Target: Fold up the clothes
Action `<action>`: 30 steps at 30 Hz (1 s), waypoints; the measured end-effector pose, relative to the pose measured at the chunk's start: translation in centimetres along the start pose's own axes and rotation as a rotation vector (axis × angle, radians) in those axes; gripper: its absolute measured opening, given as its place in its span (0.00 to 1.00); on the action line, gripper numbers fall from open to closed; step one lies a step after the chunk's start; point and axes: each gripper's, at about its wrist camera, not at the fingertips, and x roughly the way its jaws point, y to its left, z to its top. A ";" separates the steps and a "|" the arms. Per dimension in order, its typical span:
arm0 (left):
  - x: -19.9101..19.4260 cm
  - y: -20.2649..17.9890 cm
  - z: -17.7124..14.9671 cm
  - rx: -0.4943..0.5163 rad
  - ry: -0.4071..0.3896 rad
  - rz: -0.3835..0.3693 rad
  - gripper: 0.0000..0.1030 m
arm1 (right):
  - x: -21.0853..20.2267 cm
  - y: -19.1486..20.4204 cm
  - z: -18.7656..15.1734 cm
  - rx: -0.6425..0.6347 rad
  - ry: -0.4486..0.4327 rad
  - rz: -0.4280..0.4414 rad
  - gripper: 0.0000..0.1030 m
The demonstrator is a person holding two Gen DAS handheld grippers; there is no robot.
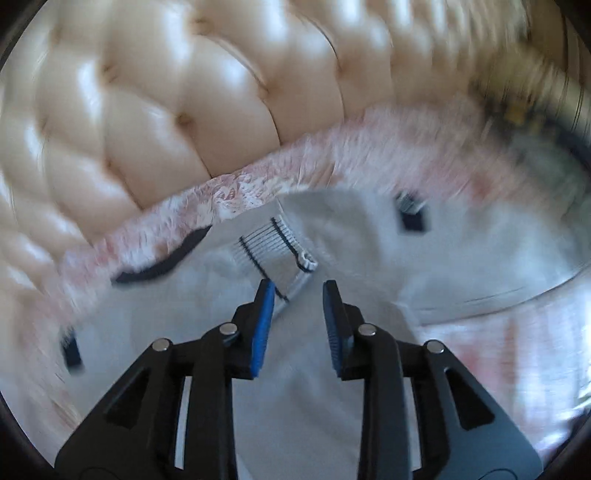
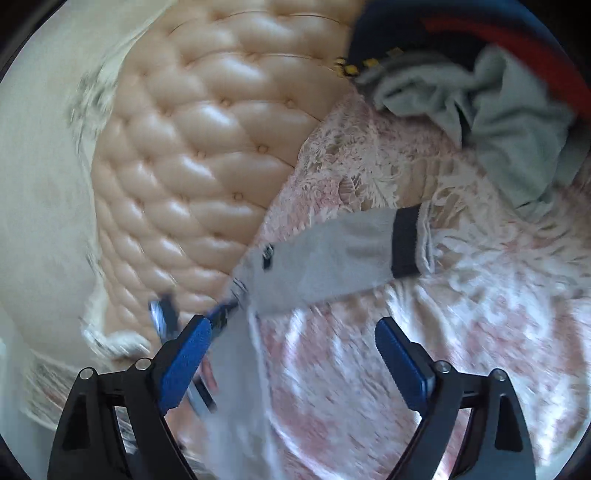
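A white garment lies spread on the bed, with a striped ribbed collar and dark cuffs. My left gripper hovers just above it, near the collar. Its blue pads stand a little apart and nothing is pinched between them. In the right wrist view one sleeve of the same garment stretches to the right and ends in a dark cuff. My right gripper stands wide open above the garment's edge and the bedspread, and its pads touch no cloth.
A tufted beige headboard rises behind the bed. A pink floral lace bedspread covers the mattress. At the far right lies a heap of grey-green cloth beside a dark item with a red stripe.
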 end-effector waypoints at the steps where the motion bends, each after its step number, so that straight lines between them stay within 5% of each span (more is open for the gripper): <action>1: -1.9 1.4 -0.6 -0.081 -0.023 -0.057 0.32 | 0.2 -0.4 0.8 0.019 -0.003 -0.009 0.89; 4: -7.2 4.7 -4.6 -0.263 -0.097 -0.142 0.39 | 0.8 -1.0 2.7 0.046 -0.001 -0.083 0.89; 11: -13.8 8.2 -14.3 -0.440 -0.124 -0.181 0.39 | 2.1 -2.3 3.7 0.017 0.023 -0.200 0.89; 15: -16.2 10.2 -19.0 -0.550 -0.134 -0.194 0.39 | 2.9 -2.7 3.8 0.013 0.034 -0.202 0.89; 22: -19.3 15.1 -28.2 -0.770 -0.166 -0.349 0.39 | 4.3 -2.1 4.7 -0.044 0.056 -0.201 0.86; 25: -20.4 16.7 -31.9 -0.829 -0.188 -0.358 0.39 | 4.9 -2.1 4.8 -0.069 0.071 -0.223 0.76; 27: -20.8 17.3 -33.6 -0.854 -0.191 -0.341 0.39 | 5.2 -2.0 4.9 -0.091 0.082 -0.235 0.39; 29: -21.1 17.7 -35.3 -0.872 -0.197 -0.333 0.39 | 5.4 -1.8 4.9 -0.107 0.090 -0.238 0.15; 30: -21.0 17.8 -35.7 -0.880 -0.195 -0.334 0.39 | 5.4 -1.7 4.9 -0.114 0.095 -0.240 0.13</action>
